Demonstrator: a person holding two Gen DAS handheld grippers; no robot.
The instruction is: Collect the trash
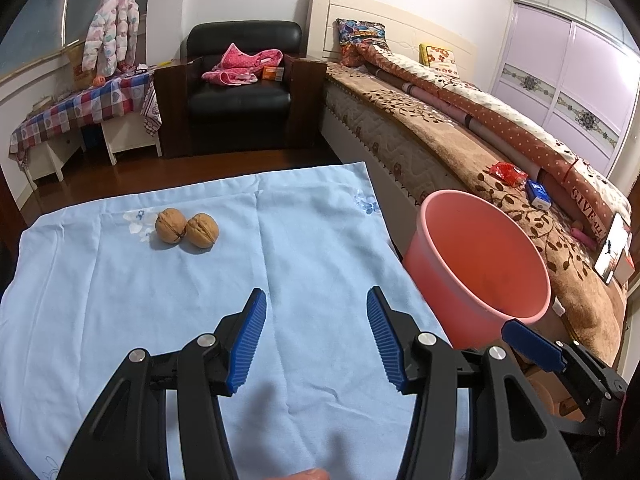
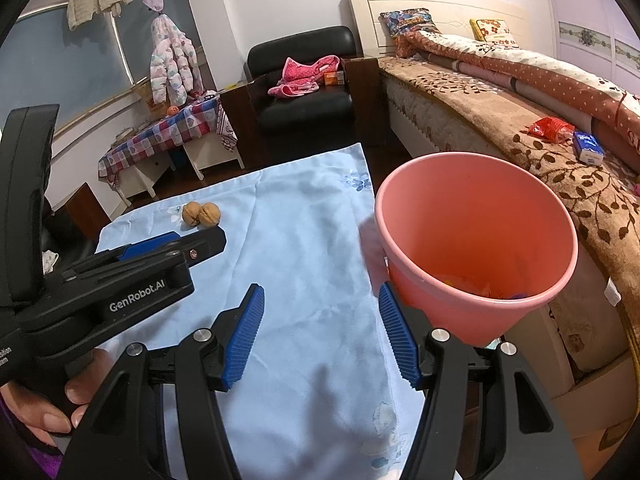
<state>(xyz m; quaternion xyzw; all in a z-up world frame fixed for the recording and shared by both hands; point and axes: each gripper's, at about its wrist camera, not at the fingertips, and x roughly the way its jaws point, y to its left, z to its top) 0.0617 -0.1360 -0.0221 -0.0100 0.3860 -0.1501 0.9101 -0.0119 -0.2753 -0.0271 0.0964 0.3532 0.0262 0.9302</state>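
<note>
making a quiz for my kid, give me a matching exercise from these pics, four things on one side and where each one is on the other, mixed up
Things:
1. walnuts
2. pink bucket
3. pink garment
4. blue packet

Places:
A. on the black armchair
B. on the bed's brown blanket
C. on the light blue cloth
D. beside the cloth's right edge

Pairs: 1-C, 2-D, 3-A, 4-B

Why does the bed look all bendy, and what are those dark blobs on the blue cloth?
Left wrist view: the fisheye lens curves the long bed with the brown leaf-pattern blanket, and the picture's corners go black. Right wrist view: the dark blobs are soft shadows on the light blue cloth near the open right gripper; the white wall glares bright.
</note>
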